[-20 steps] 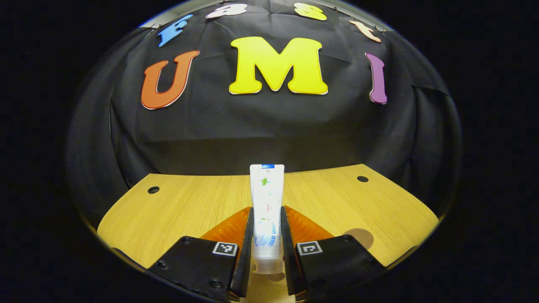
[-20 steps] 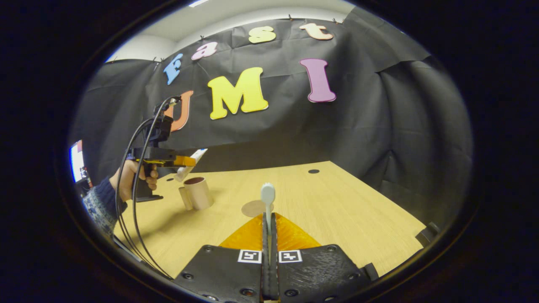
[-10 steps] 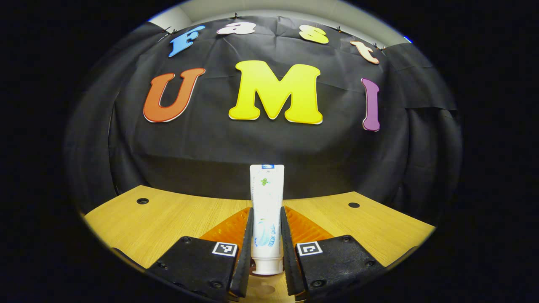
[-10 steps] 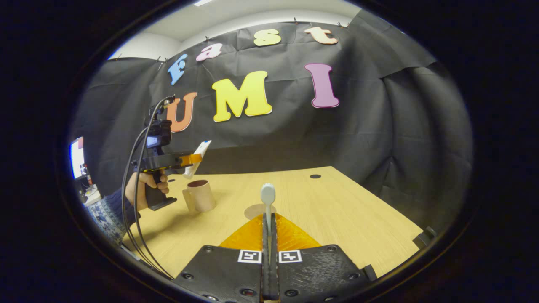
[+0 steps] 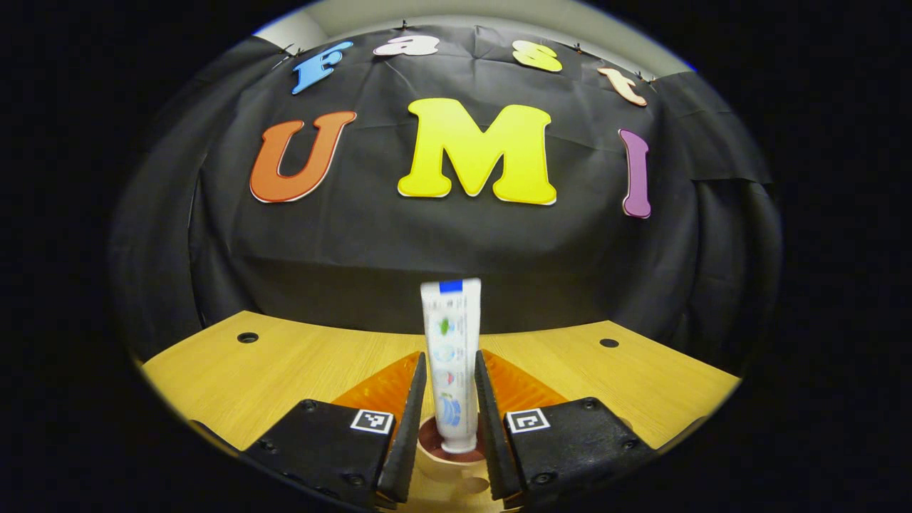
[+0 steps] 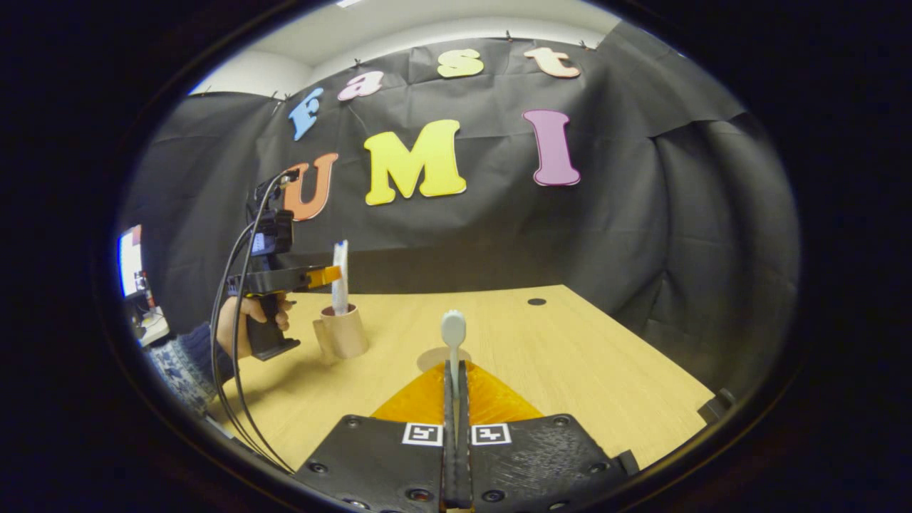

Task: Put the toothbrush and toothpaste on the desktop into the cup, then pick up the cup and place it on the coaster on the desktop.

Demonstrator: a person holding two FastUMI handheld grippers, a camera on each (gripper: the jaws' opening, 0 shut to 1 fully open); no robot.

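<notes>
Both grippers are working: the left gripper [image 5: 447,420], fingers spread, is dropping the toothpaste tube [image 5: 452,363] upright into the cup [image 6: 344,335] by the worktop's left edge; right gripper [image 6: 455,399] is pinching the toothbrush [image 6: 452,335]. A leaning tube could tip the cup.

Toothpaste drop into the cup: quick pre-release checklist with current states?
1. Toothpaste upright, cap end down: ok.
2. Cap end inside the cup rim: ok, the left gripper view shows it within the opening.
3. Left gripper gripping the tube: cannot tell, the fingers flank it but contact is unclear.
4. Cup standing upright on the desktop: ok.
5. Right gripper holding the toothbrush, apart from the cup: ok.
6. Coaster free for the cup later: ok, nothing rests on it.
</notes>
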